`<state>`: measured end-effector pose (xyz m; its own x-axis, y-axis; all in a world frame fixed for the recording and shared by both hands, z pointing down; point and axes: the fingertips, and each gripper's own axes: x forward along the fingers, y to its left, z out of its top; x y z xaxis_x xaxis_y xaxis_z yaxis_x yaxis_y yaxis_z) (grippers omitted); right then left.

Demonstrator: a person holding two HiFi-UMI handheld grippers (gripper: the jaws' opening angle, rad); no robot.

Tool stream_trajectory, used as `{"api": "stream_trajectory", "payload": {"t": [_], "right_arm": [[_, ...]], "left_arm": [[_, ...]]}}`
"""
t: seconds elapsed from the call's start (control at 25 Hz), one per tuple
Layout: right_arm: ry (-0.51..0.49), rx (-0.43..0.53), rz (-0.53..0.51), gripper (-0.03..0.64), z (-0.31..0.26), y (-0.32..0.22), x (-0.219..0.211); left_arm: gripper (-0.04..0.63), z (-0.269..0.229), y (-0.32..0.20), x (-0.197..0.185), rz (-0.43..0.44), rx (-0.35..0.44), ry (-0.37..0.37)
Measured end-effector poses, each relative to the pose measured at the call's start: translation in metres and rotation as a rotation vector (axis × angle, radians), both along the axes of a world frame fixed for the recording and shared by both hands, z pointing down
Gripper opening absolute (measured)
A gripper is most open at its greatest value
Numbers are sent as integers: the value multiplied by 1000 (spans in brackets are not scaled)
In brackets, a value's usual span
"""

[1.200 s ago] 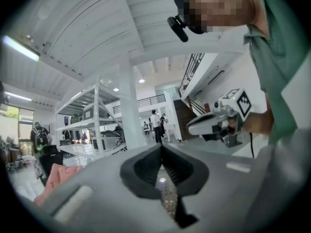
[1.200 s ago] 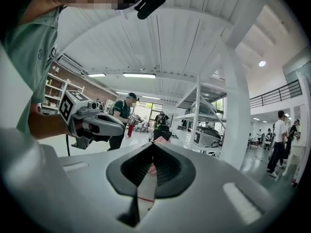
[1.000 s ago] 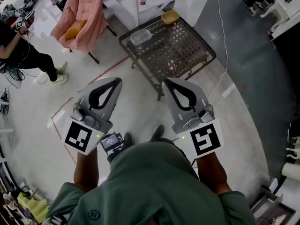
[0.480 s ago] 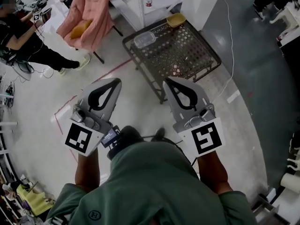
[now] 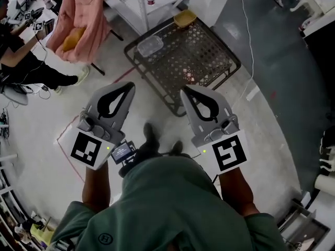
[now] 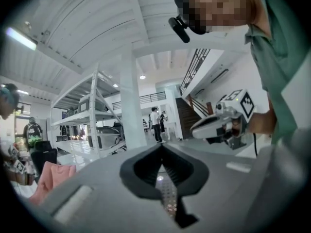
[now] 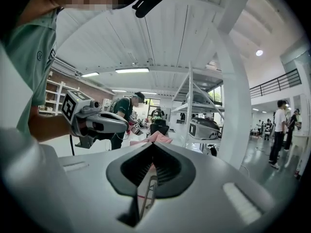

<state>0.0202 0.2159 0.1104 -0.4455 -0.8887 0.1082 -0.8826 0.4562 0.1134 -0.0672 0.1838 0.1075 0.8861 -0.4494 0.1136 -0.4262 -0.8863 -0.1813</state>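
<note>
Tongs on both sides are pinched together at the tips and carry nothing. The left gripper (image 6: 161, 147) shows only a thin slit behind its meeting tips in its own view, and the right gripper (image 7: 153, 145) reads the same in its view. From the head view I hold the pair level, side by side and well apart, above bare floor.

The black wire-mesh table (image 5: 209, 51) lies at 12 o'clock, near the tips but not under them. On its top:
- The clear rectangular plastic container (image 5: 149, 45) sits at the 10 o'clock corner.
- The shallow yellow bowl (image 5: 184, 18) sits at the far 12 o'clock edge.
- A small reddish object (image 5: 189, 77), too small for me to identify, lies near the 6 o'clock edge.

As I judge it, doing this approach well means coming square to the table's near edge with both tips above its rim. The jaws should be parted before they are over the mesh, since a closed tip could snag in the holes. The container looks light and slick, so a grip across a short wall seems safer than a push.

On the floor I mind the white cable (image 5: 246, 35) at 2 o'clock. I also keep clear of the pink garment (image 5: 78, 14) draped at 10 o'clock.
</note>
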Motion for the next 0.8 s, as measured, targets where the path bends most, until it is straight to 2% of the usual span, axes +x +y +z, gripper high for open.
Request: {"api": "stream_trajectory", "payload": {"t": [0.48,0.8], "right_arm": [[33,-8,117,6,-10,-90,-34],[76,-8,154,6,-14,-128,-57]], "left_arm": [[3,-7,-98,-24,129,-5,43],[3,-7,-142,-46,163,-9,77]]}}
